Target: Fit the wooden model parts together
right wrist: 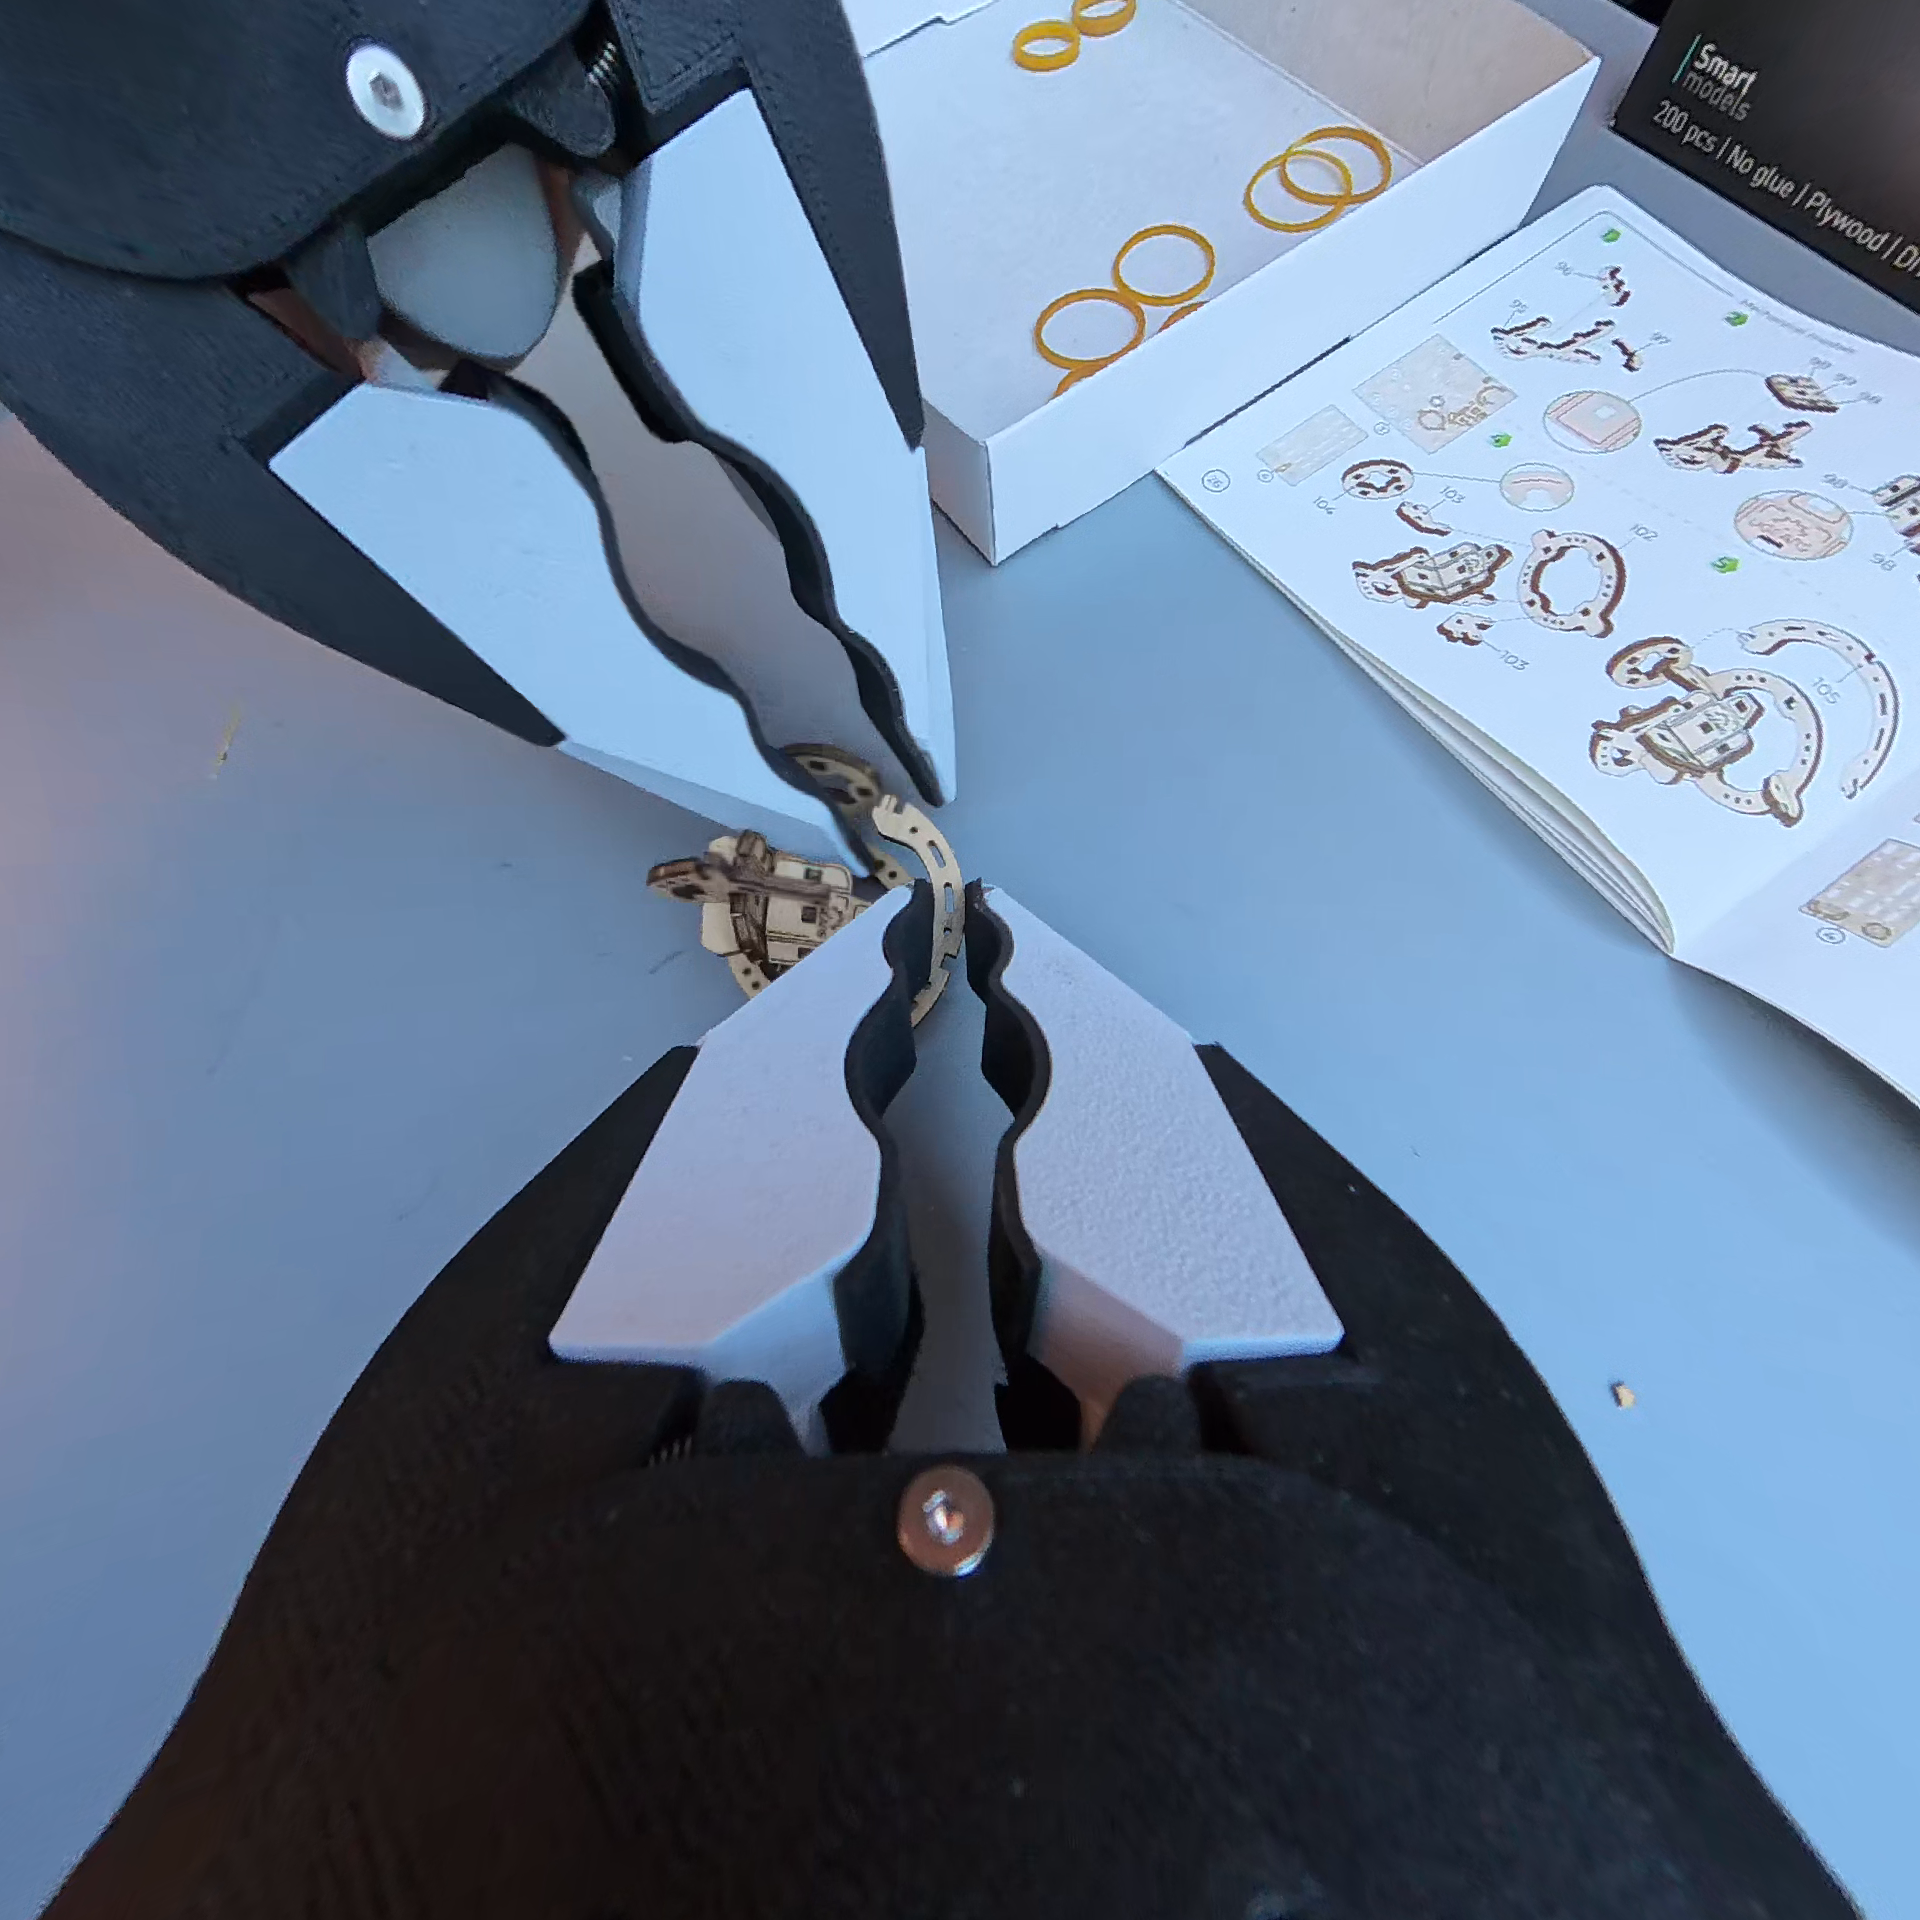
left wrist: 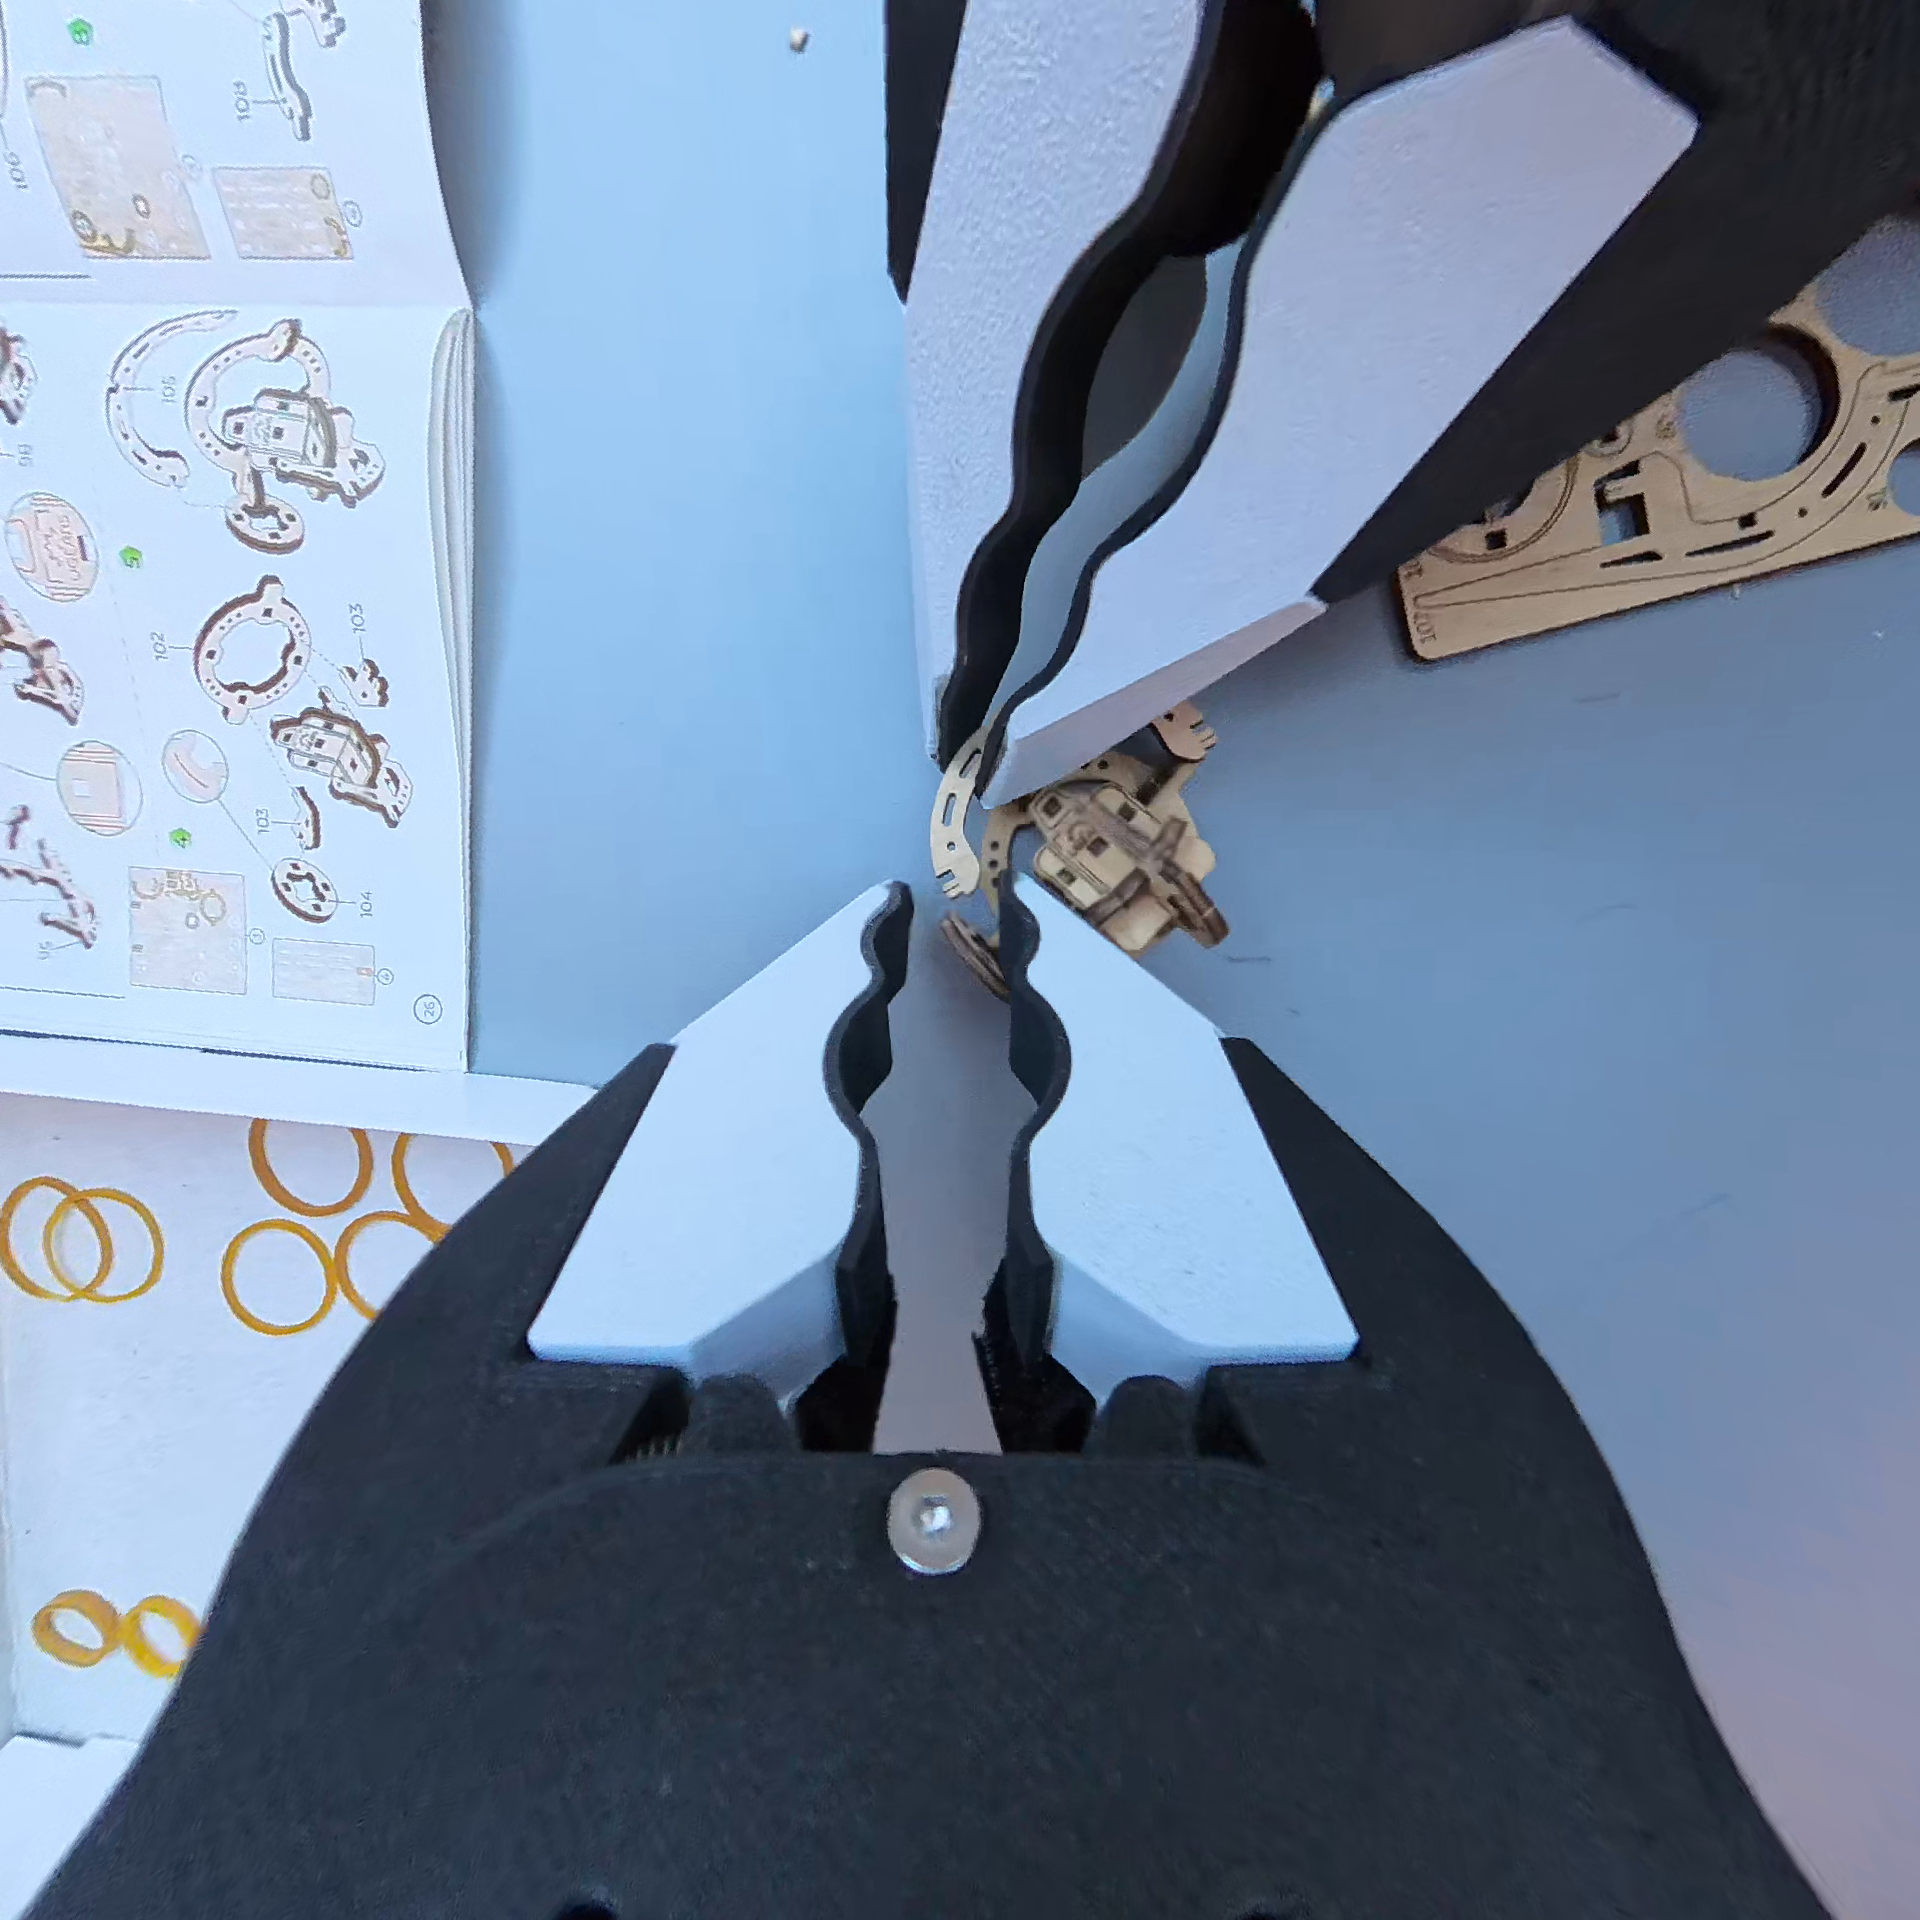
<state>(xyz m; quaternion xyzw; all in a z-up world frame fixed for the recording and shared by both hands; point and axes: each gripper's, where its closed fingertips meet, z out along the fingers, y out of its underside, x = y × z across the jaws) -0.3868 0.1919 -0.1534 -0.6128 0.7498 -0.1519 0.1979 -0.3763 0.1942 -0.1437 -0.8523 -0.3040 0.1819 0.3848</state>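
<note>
A small wooden model (left wrist: 1122,862) lies on the grey table; it also shows in the right wrist view (right wrist: 769,904). My right gripper (right wrist: 948,894) is shut on a thin curved wooden arc (right wrist: 943,883) and holds it against the model's ring. In the left wrist view the right gripper (left wrist: 966,764) comes in from above, and the arc (left wrist: 951,831) hangs from its tips. My left gripper (left wrist: 961,891) is open with a narrow gap, and the model's round disc (left wrist: 975,951) sits between its jaws by the right finger. The right wrist view shows the left gripper (right wrist: 902,831) and the disc (right wrist: 831,774).
An open instruction booklet (left wrist: 260,623) (right wrist: 1610,623) lies beside the work spot. A white box (right wrist: 1195,416) holds yellow rubber bands (right wrist: 1164,265) (left wrist: 281,1278). A plywood part sheet (left wrist: 1662,499) lies behind the right gripper. A dark carton (right wrist: 1787,125) stands at the far right. My two grippers' fingertips are within a few centimetres of each other. Left tips and right tips are each some 25 centimeters from the dark carton (right wrist: 1787,125).
</note>
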